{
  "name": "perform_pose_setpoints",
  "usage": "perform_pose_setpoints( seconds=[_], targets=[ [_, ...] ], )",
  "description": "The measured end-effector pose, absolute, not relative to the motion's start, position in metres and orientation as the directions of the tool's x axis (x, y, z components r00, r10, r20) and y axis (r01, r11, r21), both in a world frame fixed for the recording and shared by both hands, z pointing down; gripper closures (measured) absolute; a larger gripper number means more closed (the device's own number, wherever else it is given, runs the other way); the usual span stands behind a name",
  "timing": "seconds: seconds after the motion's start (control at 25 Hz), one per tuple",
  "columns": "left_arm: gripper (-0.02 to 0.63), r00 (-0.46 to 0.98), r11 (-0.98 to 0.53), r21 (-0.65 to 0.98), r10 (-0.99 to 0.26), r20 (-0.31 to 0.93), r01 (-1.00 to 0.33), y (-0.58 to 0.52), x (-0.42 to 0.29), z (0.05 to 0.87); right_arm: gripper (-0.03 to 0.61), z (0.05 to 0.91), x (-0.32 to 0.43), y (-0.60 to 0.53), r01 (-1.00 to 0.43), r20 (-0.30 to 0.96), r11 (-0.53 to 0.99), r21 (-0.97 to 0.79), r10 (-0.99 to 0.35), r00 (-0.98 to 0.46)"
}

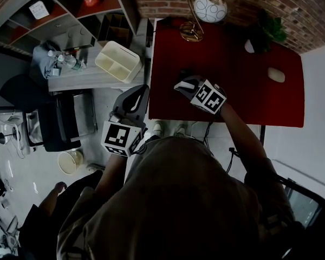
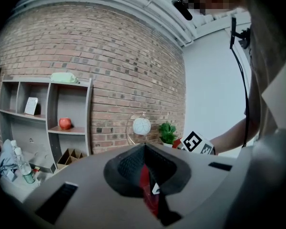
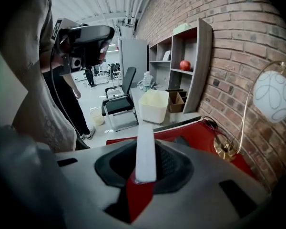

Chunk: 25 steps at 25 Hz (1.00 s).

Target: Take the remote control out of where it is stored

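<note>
Right hand-held gripper: clamped on the remote control, jaws narrowly apart around its near end.
Remote control's place: straight ahead between the jaws, lifted clear above the red tabletop.
Long axis: in line with the jaws, free end sticking out past the tips.
Free end aims: toward the white bin on the grey desk beyond the tabletop's edge.
Left hand-held gripper: jaws together, nothing between them, off the tabletop's left side.
Nearer hand: the right; it already has the remote control.
Next move, likely: setting it down, with the free end touching first.
</note>
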<state>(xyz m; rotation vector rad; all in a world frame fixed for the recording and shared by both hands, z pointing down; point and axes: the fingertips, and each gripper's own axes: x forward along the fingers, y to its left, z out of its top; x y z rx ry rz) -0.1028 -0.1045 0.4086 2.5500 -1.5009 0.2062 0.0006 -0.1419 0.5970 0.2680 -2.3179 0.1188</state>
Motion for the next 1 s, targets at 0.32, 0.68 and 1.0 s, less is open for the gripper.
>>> perform_pose_setpoints(
  seconds=[0.32, 0.68, 1.0],
  targets=[
    [0.603, 0.511, -0.511, 0.049, -0.842, 0.174, -0.858, -0.115, -0.096, 0.397, 0.491, 0.535, 0.002, -0.148, -0.272, 0.638, 0.960, 0.065, -0.250, -0.729],
    [0.603, 0.525, -0.530, 0.016, -0.834, 0.171, -0.848, -0.121, -0.093, 0.389, 0.491, 0.446, 0.011, -0.153, -0.368, 0.466, 0.911, 0.188, -0.413, -0.783],
    [0.603, 0.533, -0.539, -0.028, -0.838, 0.117, -0.842, -0.127, -0.091, 0.363, 0.491, 0.375, 0.040, -0.161, -0.532, 0.237, 0.813, 0.236, -0.579, -0.780]
  ],
)
